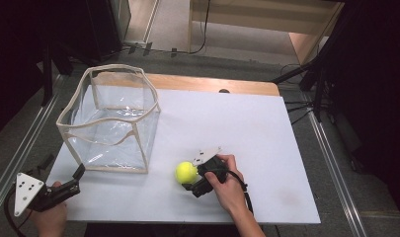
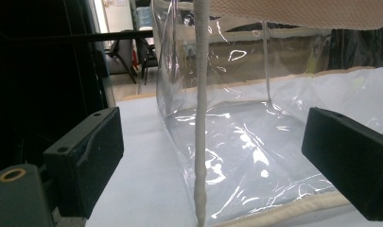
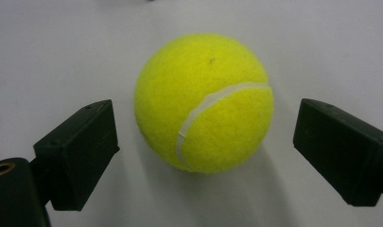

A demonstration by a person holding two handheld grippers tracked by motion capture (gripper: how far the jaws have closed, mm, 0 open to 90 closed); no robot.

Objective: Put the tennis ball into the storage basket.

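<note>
Flat white table (image 1: 247, 128), grey floor around, dark room. See-thru plastic box w/ cream trim (image 1: 111, 118) upper left. Round yellow-green tennis ball (image 1: 185, 172) at centre, between wide-open right gripper (image 3: 205, 142) jaws, untouched. Left gripper (image 2: 213, 156) wide open, holding nothing, bottom left.

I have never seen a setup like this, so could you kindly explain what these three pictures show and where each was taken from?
A person sits at a white table holding a hand-operated gripper in each hand. The high view looks down from above. The other two come from cameras riding on the grippers, looking along their black jaws. The left gripper is open, pointing at a corner seam of a clear plastic bin with cream edging; nothing lies in the bin. The right gripper is open, its jaws either side of a yellow tennis ball resting on the table, not yet touching it. Nothing is held.
</note>
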